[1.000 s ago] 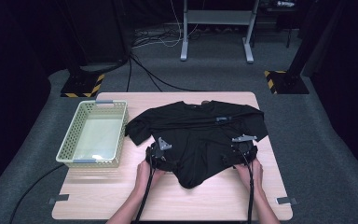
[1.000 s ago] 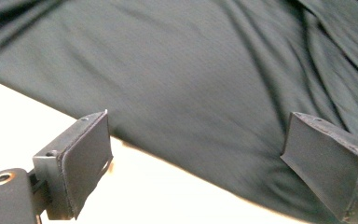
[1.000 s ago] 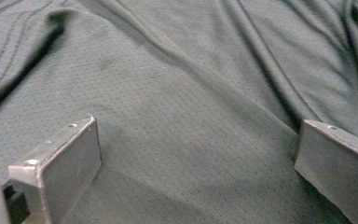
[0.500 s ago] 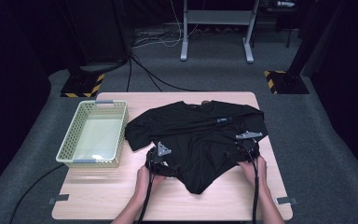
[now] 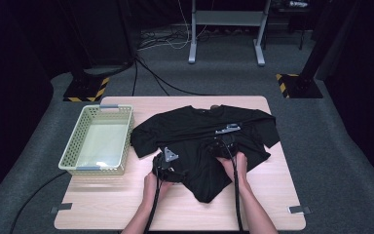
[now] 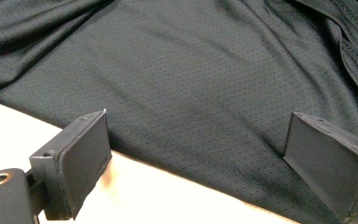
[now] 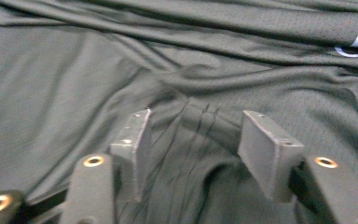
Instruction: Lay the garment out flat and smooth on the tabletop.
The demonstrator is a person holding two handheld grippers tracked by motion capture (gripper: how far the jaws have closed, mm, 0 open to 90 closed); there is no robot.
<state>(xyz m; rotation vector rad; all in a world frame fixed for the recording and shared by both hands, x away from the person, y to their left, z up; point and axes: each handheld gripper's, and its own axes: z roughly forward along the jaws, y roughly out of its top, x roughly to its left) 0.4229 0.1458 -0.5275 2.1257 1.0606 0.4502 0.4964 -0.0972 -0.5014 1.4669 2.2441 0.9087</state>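
A dark room with grey carpet surrounds a light wooden counter (image 5: 272,195), where a black mesh T-shirt (image 5: 195,129) lies spread across the middle, collar away from the person, beside a pale green plastic basket (image 5: 80,163). The left hand-held gripper (image 6: 196,154) sits at the shirt's near left edge, jaws wide apart and holding nothing. The right hand-held gripper (image 7: 193,135) rests farther in on the fabric, jaws parted around a bunched fold, likely the nearer one for the next fold.
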